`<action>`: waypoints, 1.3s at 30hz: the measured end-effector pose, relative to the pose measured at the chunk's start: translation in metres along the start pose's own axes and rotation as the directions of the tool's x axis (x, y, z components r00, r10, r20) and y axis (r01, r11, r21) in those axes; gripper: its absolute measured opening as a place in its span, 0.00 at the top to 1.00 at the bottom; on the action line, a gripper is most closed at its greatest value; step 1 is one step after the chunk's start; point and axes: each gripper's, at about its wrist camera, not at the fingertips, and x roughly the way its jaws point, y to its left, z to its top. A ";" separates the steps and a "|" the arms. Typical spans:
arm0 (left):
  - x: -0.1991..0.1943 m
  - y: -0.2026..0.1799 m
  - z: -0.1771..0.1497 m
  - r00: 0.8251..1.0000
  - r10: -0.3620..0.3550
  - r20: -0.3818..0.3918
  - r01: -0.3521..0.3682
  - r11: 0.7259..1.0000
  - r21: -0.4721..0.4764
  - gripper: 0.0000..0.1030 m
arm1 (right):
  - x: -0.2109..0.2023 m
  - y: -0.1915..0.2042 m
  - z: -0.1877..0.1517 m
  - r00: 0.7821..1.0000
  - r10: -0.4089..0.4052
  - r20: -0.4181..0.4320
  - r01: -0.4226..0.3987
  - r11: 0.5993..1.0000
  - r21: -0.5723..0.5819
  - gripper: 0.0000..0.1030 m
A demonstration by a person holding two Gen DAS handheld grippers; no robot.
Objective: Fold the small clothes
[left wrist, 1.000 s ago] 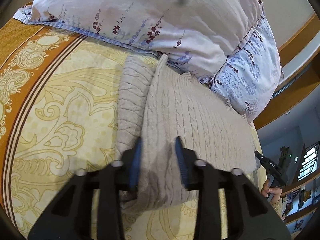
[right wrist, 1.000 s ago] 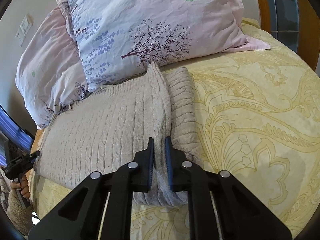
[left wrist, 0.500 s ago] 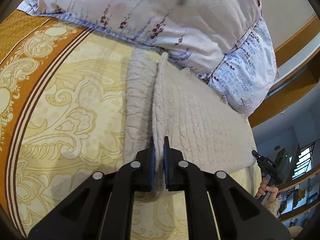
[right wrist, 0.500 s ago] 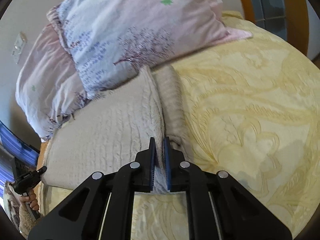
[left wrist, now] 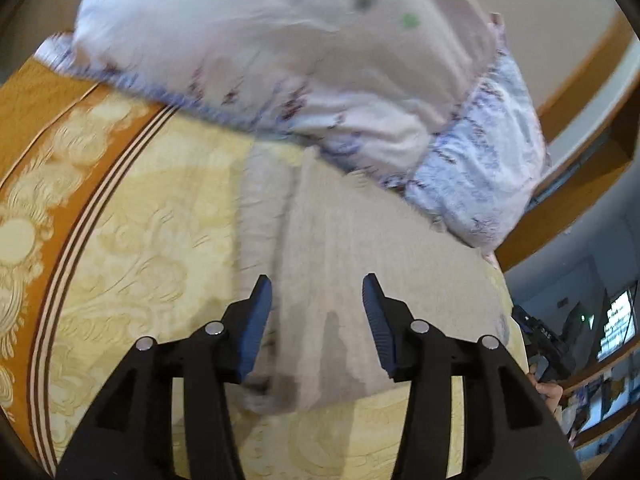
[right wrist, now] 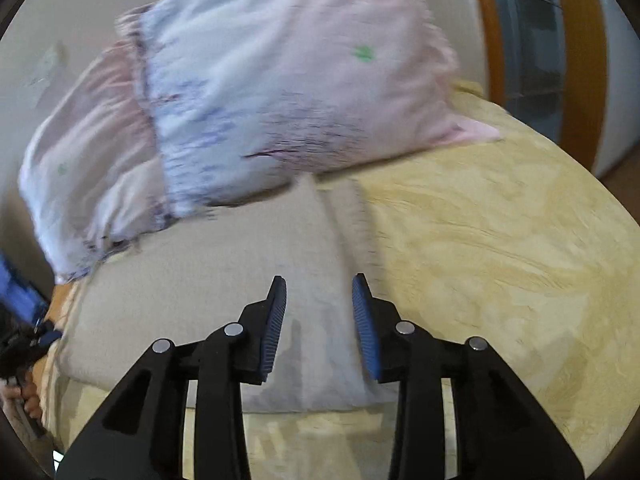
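A beige cable-knit sweater [left wrist: 360, 248] lies flat on the yellow patterned bedspread [left wrist: 140, 240], with a narrower folded strip along its left side in the left wrist view. My left gripper [left wrist: 316, 290] is open and empty, just above the sweater's near left edge. The sweater also shows in the right wrist view [right wrist: 224, 272], with the folded strip on its right side. My right gripper [right wrist: 318, 290] is open and empty over the sweater's near right edge. Both views are blurred.
Two floral pillows [left wrist: 320, 60] lie against the sweater's far edge; they also show in the right wrist view [right wrist: 280, 92]. An orange border band [left wrist: 36, 128] runs along the bedspread's left side. A wooden frame and window [right wrist: 536, 40] stand at the right.
Both grippers were shut on the sweater's folded edges half a second ago. Both have opened and let the sweater go, and it now lies flat.
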 end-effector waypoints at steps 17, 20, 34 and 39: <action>0.023 -0.001 -0.001 0.997 -0.062 -0.041 0.058 0.995 -0.081 0.38 | 0.041 0.037 0.003 0.981 -0.044 -0.191 0.027 0.996 -0.091 0.39; 0.008 0.011 0.009 0.999 -0.039 0.021 0.041 0.992 -0.122 0.30 | 0.034 0.053 0.008 0.984 -0.022 -0.174 0.002 0.993 -0.115 0.31; 0.042 0.047 0.035 0.999 -0.008 -0.041 -0.004 0.959 -0.283 0.28 | 0.070 0.113 -0.011 0.983 -0.032 -0.178 -0.011 0.971 -0.238 0.27; 0.049 0.043 0.036 0.999 -0.012 -0.040 0.001 0.962 -0.273 0.28 | 0.075 0.115 -0.018 0.986 -0.062 -0.157 0.017 0.962 -0.274 0.24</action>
